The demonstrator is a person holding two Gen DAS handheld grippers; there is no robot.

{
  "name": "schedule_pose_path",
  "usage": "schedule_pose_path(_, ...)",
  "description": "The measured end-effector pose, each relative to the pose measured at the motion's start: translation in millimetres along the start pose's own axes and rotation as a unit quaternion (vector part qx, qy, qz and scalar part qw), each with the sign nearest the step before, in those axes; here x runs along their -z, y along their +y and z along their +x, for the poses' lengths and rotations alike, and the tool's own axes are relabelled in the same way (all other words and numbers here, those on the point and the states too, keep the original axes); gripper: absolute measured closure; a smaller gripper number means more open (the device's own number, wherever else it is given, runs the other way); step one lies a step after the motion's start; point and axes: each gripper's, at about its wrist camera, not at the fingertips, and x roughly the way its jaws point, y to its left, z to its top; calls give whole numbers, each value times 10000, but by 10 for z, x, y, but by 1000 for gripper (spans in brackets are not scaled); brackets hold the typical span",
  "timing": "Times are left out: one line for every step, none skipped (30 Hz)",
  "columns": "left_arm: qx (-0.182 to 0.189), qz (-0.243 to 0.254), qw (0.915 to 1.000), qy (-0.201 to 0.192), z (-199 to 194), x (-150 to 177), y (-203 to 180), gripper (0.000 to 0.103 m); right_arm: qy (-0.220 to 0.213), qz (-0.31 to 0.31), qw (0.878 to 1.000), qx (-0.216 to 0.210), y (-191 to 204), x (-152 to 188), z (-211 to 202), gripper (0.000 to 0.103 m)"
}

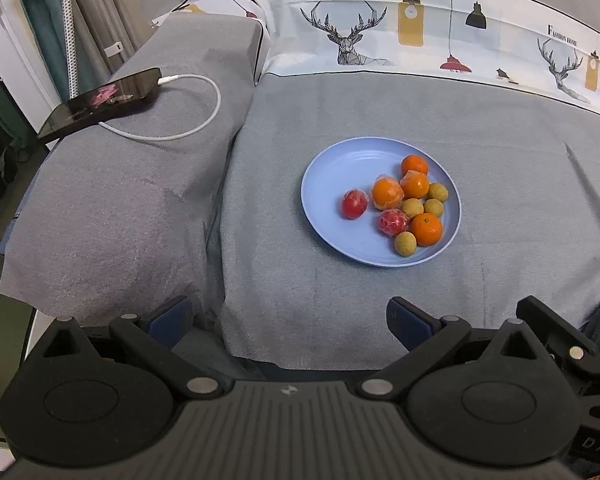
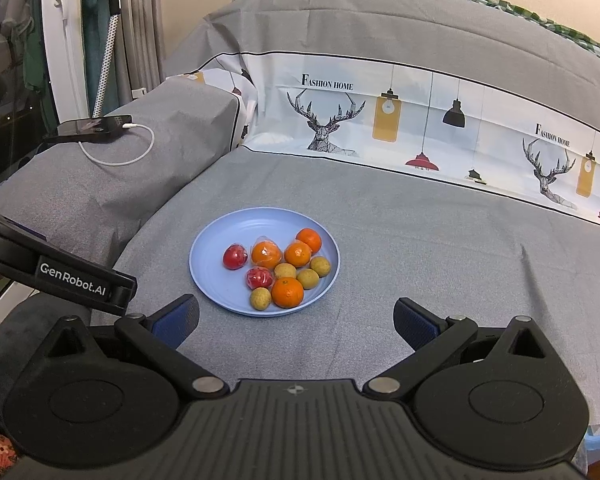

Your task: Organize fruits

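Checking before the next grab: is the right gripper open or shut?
Open. In the right wrist view the right gripper has its blue-padded fingers spread wide apart, with only grey cloth between them.

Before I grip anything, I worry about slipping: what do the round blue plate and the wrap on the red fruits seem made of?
Round blue plate: probably matte plastic or melamine, given its even colour and soft ridges. Red fruits: apparently thin clear film, crinkled and glinting.
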Motion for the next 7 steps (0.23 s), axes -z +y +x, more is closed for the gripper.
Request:
schedule_pose_path(14, 0, 10000, -3, 0, 2, -3, 0, 3, 1, 10000, 1, -1, 0, 1, 1)
schedule_pose_path(26, -7, 10000, -4, 1, 3, -2, 0, 8, 9, 10000, 3, -4, 1, 2, 1)
schedule_pose_path(27, -15, 10000, -12, -1, 5, -2, 0, 14, 13, 10000, 4, -5, 2, 5, 1)
schedule_pose_path(23, -22, 10000, -28, -2, 8, 2, 0, 19, 15, 10000, 3, -7, 3, 8, 1)
schedule_pose_path(15, -25, 10000, -37, -4, 11, 0, 0, 22, 16, 10000, 2, -5, 0, 14, 1)
schedule_pose_path(8, -19, 10000, -34, -3, 12, -2, 0, 21, 15, 10000, 3, -5, 1, 14, 1)
schedule_pose_path(8, -7, 10000, -27, -1, 10, -6, 0, 18, 15, 10000, 3, -5, 0, 14, 1)
